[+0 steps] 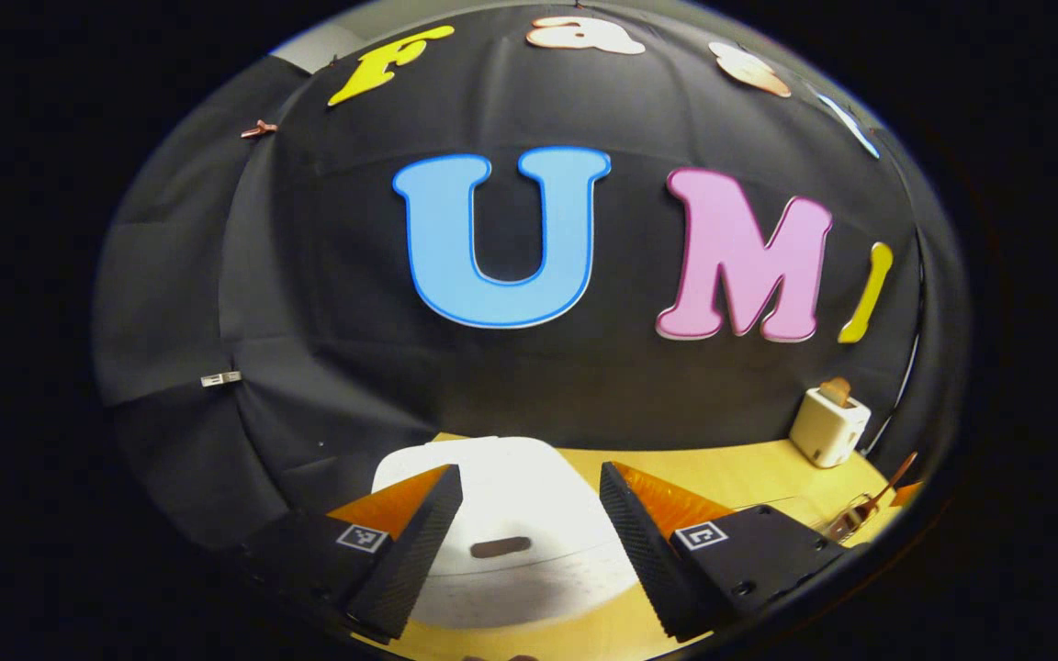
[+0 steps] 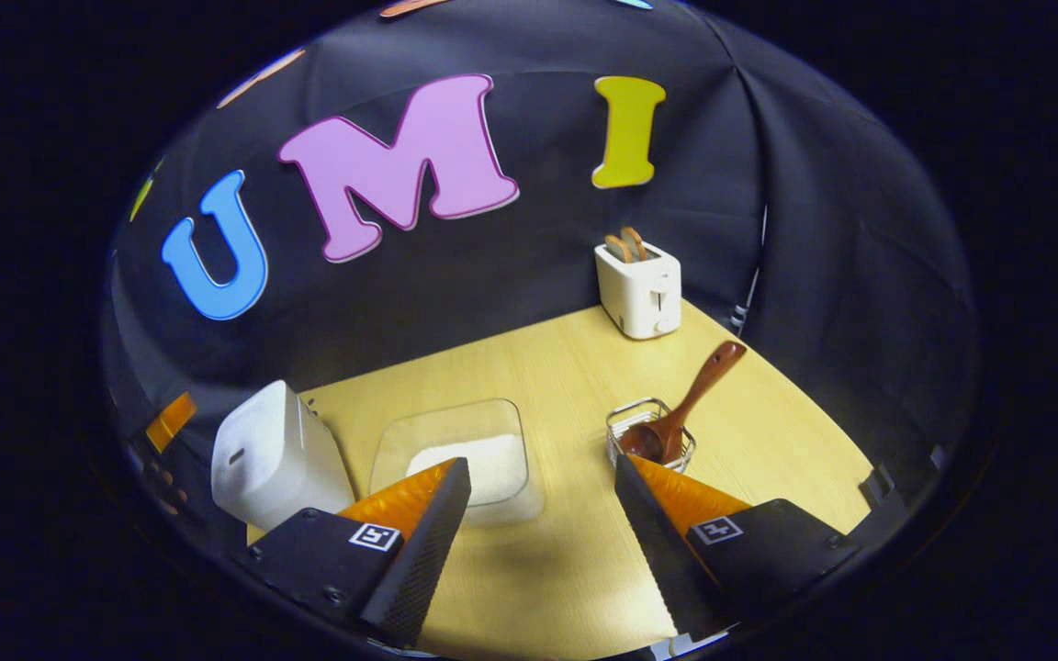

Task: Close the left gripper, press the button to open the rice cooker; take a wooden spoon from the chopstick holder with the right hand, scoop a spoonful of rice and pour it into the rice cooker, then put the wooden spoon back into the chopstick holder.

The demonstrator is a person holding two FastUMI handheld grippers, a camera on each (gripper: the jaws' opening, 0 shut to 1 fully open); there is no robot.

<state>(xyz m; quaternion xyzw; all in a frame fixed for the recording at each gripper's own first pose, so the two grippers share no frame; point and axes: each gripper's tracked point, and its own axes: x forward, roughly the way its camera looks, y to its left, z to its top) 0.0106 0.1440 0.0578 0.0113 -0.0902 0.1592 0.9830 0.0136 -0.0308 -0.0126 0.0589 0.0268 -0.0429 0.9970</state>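
Observation:
The white rice cooker [image 1: 511, 514] sits shut just beyond my left gripper [image 1: 529, 514], whose fingers stand open on either side of its dark oval button [image 1: 500, 548]. In the right gripper view the cooker [image 2: 276, 456] is at the left. A clear container of rice [image 2: 474, 459] lies mid-table. A wooden spoon [image 2: 685, 404] leans bowl-down in the wire chopstick holder [image 2: 648, 431]. My right gripper [image 2: 538, 509] is open above the table, between the rice container and the holder, holding nothing. The spoon and holder [image 1: 864, 509] also appear at the far right in the left gripper view.
A white toaster [image 2: 639, 286] with bread slices stands at the back of the yellow wooden table [image 2: 768, 441], near the black cloth wall; it also shows in the left gripper view as a toaster [image 1: 828, 424] at the right.

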